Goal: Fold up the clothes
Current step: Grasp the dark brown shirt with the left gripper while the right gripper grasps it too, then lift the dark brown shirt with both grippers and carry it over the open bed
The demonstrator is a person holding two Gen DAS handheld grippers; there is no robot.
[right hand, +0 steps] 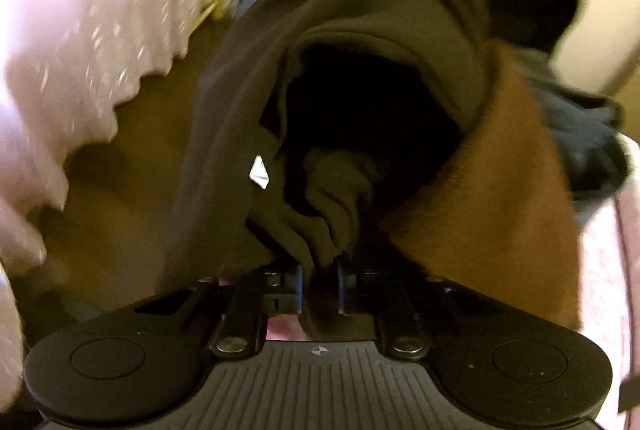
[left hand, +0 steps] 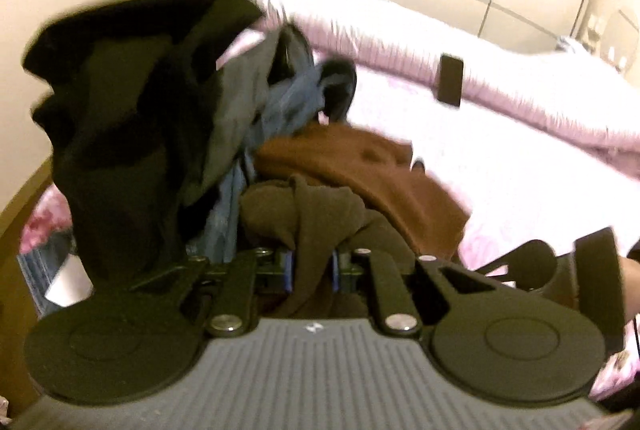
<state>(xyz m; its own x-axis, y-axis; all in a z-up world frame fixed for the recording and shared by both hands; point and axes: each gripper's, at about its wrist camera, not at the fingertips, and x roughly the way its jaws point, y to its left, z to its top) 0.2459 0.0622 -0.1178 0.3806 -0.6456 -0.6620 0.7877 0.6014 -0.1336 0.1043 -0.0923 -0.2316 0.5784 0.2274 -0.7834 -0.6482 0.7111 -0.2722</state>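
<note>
The left gripper (left hand: 313, 266) and right gripper (right hand: 320, 284) each pinch the dark brown garment (left hand: 304, 205), bunched right at their tips. Its small white tag (right hand: 259, 171) is too blurry to read.

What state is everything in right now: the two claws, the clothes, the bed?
Left gripper: shut on dark olive-brown garment.
Right gripper: shut on the same olive-brown fabric.
Rust-brown garment: crumpled, unfolded.
Blue denim clothing: bunched up.
Pink quilted bedding: rumpled.
</note>
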